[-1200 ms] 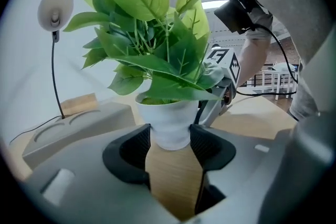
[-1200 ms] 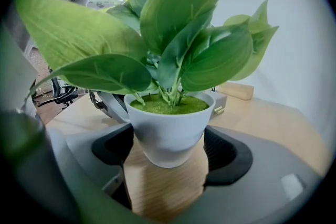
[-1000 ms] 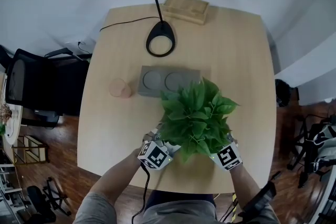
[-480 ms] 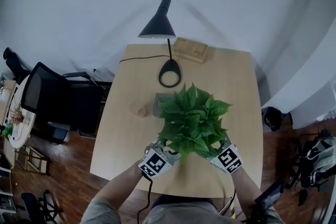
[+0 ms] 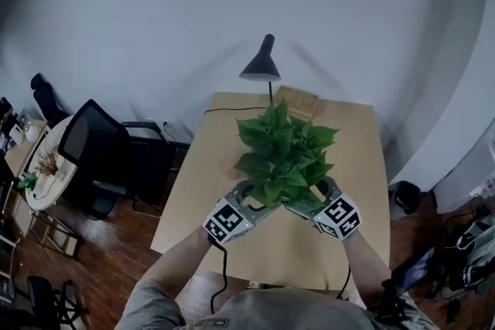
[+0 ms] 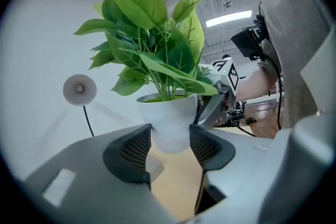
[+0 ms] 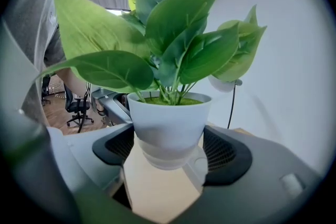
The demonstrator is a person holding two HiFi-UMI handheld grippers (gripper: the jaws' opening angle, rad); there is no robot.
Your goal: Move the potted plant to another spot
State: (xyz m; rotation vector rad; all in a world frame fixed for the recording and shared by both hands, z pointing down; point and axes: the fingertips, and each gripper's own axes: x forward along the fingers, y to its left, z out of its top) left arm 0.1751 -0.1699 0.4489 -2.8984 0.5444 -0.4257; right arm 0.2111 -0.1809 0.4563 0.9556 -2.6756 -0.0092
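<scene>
Head view shows one potted plant (image 5: 282, 154) held clear above the single worktop (image 5: 352, 166), one lamp (image 5: 261, 66) behind, leaves hiding its white pot (image 7: 168, 118). Only the two gripper views show it: left gripper (image 6: 169, 140) and right gripper (image 7: 169, 148) fingers (image 6: 131, 150) each clench it.

My head camera looks steeply down from well above the pale wooden table (image 5: 356, 166). Cameras on my left gripper (image 6: 170, 139) and right gripper (image 7: 168, 149) face each other, close on the shared white-potted green plant (image 6: 167, 122).
</scene>
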